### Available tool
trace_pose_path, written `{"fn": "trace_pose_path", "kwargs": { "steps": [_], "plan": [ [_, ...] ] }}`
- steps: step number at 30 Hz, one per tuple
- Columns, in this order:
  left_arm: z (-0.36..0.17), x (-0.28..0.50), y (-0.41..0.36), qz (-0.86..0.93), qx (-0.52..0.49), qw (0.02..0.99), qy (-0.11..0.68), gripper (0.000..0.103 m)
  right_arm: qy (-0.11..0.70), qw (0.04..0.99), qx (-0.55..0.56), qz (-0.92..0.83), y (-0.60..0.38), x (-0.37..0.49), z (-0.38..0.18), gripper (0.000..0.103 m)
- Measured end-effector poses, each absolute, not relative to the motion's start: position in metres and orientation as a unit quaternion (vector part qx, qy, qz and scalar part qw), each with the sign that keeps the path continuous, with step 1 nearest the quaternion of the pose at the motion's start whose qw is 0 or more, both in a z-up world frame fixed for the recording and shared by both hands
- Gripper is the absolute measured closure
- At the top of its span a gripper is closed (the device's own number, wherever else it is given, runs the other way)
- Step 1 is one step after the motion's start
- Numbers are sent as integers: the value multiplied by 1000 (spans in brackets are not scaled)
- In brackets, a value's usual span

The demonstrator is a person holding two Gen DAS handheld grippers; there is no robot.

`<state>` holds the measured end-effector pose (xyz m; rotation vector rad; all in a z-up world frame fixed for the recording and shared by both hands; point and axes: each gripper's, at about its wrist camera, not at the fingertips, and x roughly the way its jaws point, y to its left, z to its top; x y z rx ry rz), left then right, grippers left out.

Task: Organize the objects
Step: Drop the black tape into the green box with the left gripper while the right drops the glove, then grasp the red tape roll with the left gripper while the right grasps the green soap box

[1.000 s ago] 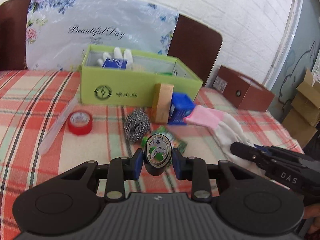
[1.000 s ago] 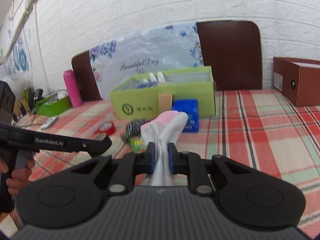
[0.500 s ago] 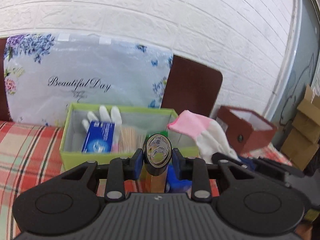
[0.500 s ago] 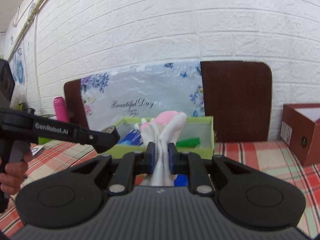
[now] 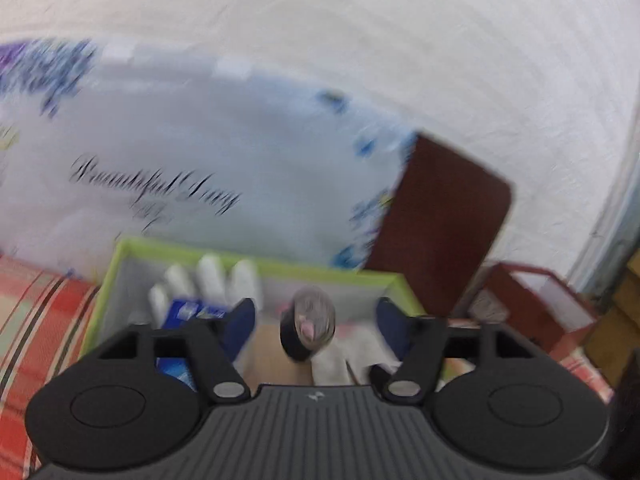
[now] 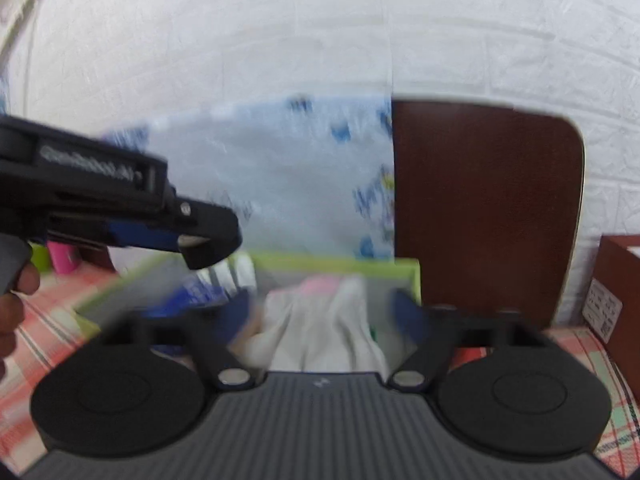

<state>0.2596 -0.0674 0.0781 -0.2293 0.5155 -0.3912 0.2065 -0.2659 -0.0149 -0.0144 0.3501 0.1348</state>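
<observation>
Both views are blurred. My left gripper (image 5: 314, 322) is open above the green box (image 5: 256, 266). The black tape roll (image 5: 308, 332) sits free between its spread fingers, over the box. My right gripper (image 6: 320, 310) is open too. The white and pink glove (image 6: 324, 320) lies loose between its fingers, over the same green box (image 6: 360, 268). Another white glove (image 5: 208, 280) and a blue packet (image 5: 188, 312) lie inside the box. The left gripper's body (image 6: 120, 208) shows at the left of the right wrist view.
A floral "Beautiful Day" bag (image 5: 200, 160) and a brown chair back (image 5: 444, 220) stand behind the box. A brown cardboard box (image 5: 536, 304) is at the right on the red plaid tablecloth (image 5: 36, 312). A pink bottle (image 6: 62, 260) stands far left.
Both grippers have moved over the green box and opened. The tape roll and the pink and white glove are let go and sit loose between the spread fingers.
</observation>
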Motion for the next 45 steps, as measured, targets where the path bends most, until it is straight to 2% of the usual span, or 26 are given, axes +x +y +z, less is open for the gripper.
{"fn": "trace_pose_path", "kwargs": {
  "steps": [4,6,18,27,35,40,43,44,45],
  "plan": [
    [55,246,-45,-170,-111,946,254,31,150,987,-19,54,-270,181,-32,11],
    [52,236,-37,-160,-118,947,251,31,131,990,-15,44,-271,164,-36,3],
    [75,160,-39,-132,-40,951,275,27,88,993,17,72,-258,77,2,0],
    [41,118,-26,-116,-49,940,316,27,161,983,38,76,-255,29,-37,0],
    [8,88,21,-102,-99,934,329,27,271,957,-10,101,-224,34,-73,0],
    [6,89,46,-88,-122,935,323,28,300,945,-37,126,-203,53,-79,0],
    [9,100,49,-83,-131,935,317,28,315,940,-38,128,-195,66,-83,7],
    [10,104,47,-86,-130,936,317,28,319,938,-37,130,-194,69,-84,19],
    [10,109,44,-91,-126,935,320,28,318,939,-35,128,-194,70,-84,37]
  ]
}}
